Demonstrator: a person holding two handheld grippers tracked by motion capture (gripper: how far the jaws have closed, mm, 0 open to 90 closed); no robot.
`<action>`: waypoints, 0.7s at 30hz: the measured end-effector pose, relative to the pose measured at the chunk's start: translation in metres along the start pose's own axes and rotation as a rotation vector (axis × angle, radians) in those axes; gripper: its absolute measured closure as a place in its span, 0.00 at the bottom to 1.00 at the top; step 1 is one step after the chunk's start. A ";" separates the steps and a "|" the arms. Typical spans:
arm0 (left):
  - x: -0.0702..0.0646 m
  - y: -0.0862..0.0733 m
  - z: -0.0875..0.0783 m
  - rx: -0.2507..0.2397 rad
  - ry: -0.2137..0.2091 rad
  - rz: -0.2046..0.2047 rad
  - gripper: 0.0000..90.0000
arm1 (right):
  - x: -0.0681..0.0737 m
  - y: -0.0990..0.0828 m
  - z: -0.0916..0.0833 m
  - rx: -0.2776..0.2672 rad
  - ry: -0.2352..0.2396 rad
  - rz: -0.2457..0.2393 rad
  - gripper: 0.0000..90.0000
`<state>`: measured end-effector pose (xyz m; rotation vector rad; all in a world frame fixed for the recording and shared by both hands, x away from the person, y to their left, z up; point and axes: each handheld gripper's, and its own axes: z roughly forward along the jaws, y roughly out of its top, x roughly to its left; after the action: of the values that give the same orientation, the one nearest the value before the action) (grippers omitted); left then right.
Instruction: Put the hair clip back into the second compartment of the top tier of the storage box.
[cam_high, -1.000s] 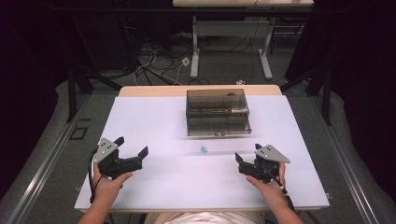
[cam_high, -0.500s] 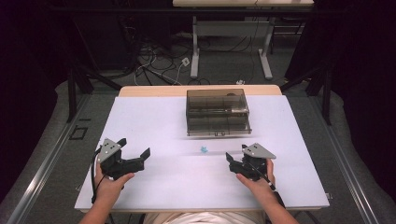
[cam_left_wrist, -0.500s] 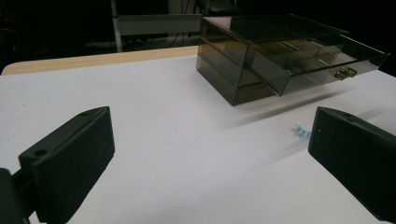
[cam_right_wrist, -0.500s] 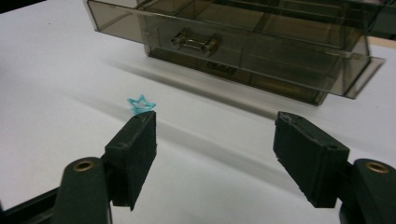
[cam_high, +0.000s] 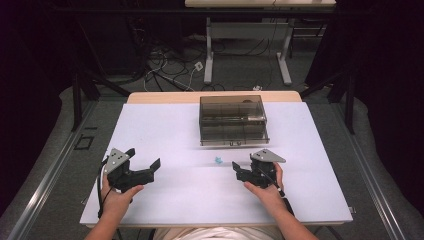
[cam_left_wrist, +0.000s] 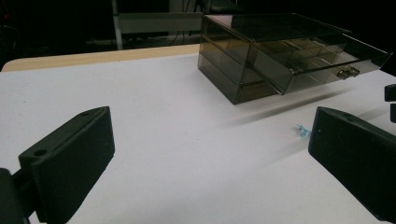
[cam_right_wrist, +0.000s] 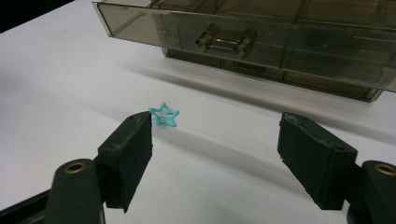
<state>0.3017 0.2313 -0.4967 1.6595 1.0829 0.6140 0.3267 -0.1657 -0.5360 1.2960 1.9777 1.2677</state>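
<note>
blue star (cam_right_wrist: 164, 115) lies just ahead of right hand-held gripper's (cam_right_wrist: 215, 154) open jaws.

Bare white table (cam_high: 165, 135) around small blue star (cam_right_wrist: 164, 114), drawer box (cam_high: 232, 120) blocking beyond

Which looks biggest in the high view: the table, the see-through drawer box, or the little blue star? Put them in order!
Largest to smallest, as they look from above:
1. table
2. drawer box
3. blue star, a tiny speck in front of the box, by the right tongs
</note>
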 end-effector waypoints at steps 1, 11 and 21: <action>0.000 0.000 0.000 0.000 0.000 0.000 0.00 | 0.002 0.001 0.002 0.009 -0.002 -0.001 0.27; 0.000 -0.001 0.001 0.003 -0.004 -0.002 0.00 | 0.014 0.003 0.023 0.034 -0.003 -0.030 0.36; 0.001 -0.001 0.001 0.005 -0.001 -0.001 0.00 | 0.024 0.007 0.043 0.058 0.005 -0.041 0.46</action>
<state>0.3030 0.2316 -0.4981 1.6632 1.0848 0.6100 0.3511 -0.1243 -0.5477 1.2738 2.0477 1.2041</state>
